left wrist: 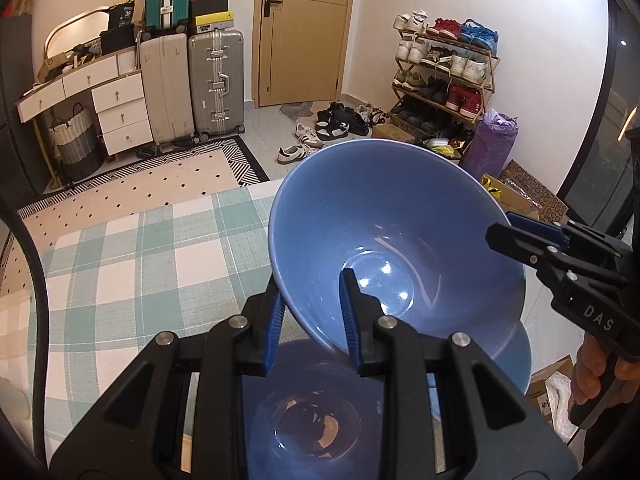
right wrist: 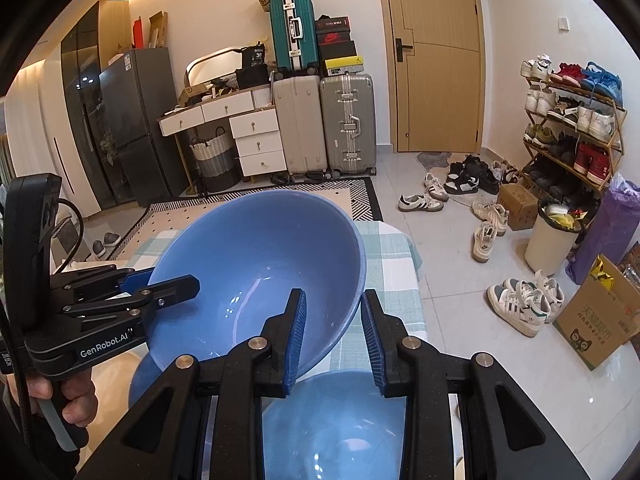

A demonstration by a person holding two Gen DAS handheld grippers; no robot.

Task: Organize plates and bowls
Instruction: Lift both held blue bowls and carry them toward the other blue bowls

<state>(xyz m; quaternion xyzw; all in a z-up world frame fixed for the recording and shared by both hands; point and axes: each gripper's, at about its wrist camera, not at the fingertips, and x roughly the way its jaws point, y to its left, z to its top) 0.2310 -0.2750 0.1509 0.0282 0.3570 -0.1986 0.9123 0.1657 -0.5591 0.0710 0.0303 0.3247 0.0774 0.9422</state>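
Note:
A large blue bowl (left wrist: 392, 240) (right wrist: 260, 256) hangs tilted above the table, held by its rim from two sides. My left gripper (left wrist: 314, 320) is shut on the near-left rim, one finger inside the bowl and one outside. My right gripper (right wrist: 334, 336) is shut on the right rim; in the left wrist view its fingertips (left wrist: 504, 236) reach the bowl's far right edge. The left gripper (right wrist: 176, 284) shows at the bowl's left edge in the right wrist view. A second blue bowl (left wrist: 312, 420) (right wrist: 332, 428) sits directly beneath, partly hidden by the gripper bodies.
The table carries a green-and-white checked cloth (left wrist: 140, 260) (right wrist: 396, 256). Beyond it lie a patterned rug (left wrist: 160, 176), suitcases (right wrist: 344, 120), a white dresser (right wrist: 252, 136), a shoe rack (right wrist: 572, 120), loose shoes (right wrist: 488, 236), a bin (right wrist: 552, 236) and a cardboard box (right wrist: 600, 316).

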